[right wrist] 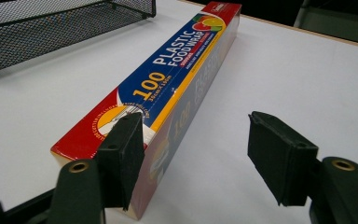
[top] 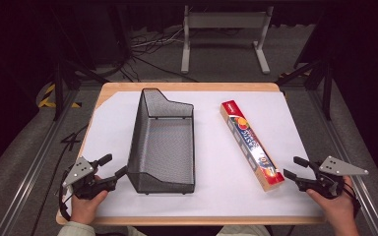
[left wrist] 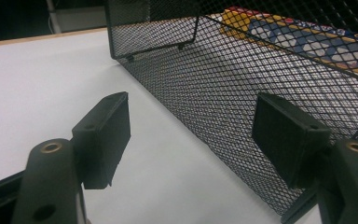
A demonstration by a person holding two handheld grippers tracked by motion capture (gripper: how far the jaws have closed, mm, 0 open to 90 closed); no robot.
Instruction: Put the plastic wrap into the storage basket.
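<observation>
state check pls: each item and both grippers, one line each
Mesh basket: upright on the white table cover, empty, untouched.
Plastic food wrap box: closed, lying flat and angled, right of the basket, outside it.
Left gripper: open, holding nothing, by the basket's near left corner.
Right gripper: open, holding nothing, at the box's near end.

Mesh baskets: you have one (top: 162, 142)
Plastic wrap boxes: you have one (top: 251, 144)
Grippers: you hold two, left (top: 112, 166) and right (top: 295, 167)
</observation>
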